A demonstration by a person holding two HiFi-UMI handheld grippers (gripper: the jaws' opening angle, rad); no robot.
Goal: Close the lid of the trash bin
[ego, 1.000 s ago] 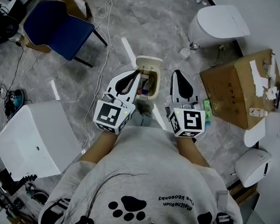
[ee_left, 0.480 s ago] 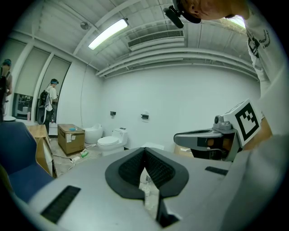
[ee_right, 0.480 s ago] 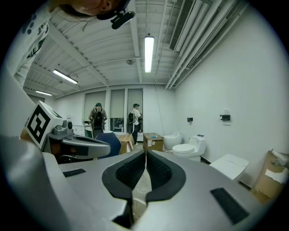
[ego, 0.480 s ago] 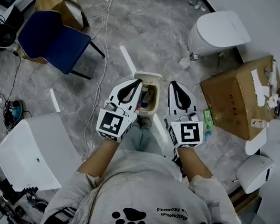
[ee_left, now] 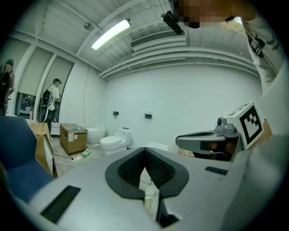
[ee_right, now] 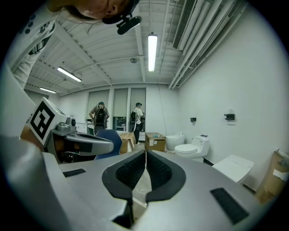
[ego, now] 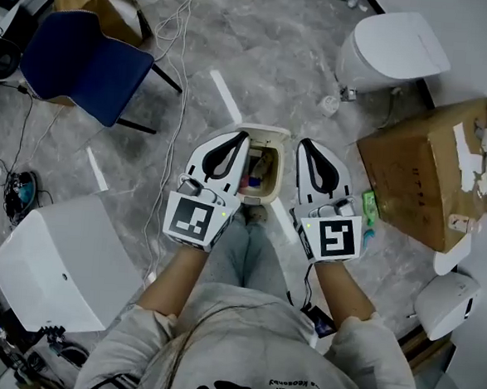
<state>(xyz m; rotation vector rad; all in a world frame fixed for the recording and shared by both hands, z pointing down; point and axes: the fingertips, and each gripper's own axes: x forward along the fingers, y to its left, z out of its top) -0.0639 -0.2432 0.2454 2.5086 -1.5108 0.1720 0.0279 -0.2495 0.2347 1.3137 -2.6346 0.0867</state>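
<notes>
The small beige trash bin point(ego: 262, 176) stands on the grey floor straight in front of me, open, with rubbish showing inside. Its lid point(ego: 265, 135) is tipped back at the far side. My left gripper point(ego: 241, 139) hangs at the bin's left rim and my right gripper point(ego: 304, 145) just off its right side; both are above the bin and hold nothing. In the left gripper view the jaws point(ee_left: 145, 150) are shut and point level across the room. The right gripper view shows the same of its jaws point(ee_right: 145, 154). Neither gripper view shows the bin clearly.
A blue chair point(ego: 77, 51) stands far left, with cables point(ego: 174, 68) trailing beside it. A white box point(ego: 58, 261) sits near left. A toilet point(ego: 394, 47) and a cardboard box point(ego: 432, 174) are on the right. Two people point(ee_right: 100, 115) stand far off.
Both grippers have sunk lower and moved forward, level with the bin's sides. The bin looks nearer in the head view. The jaws stay shut.
</notes>
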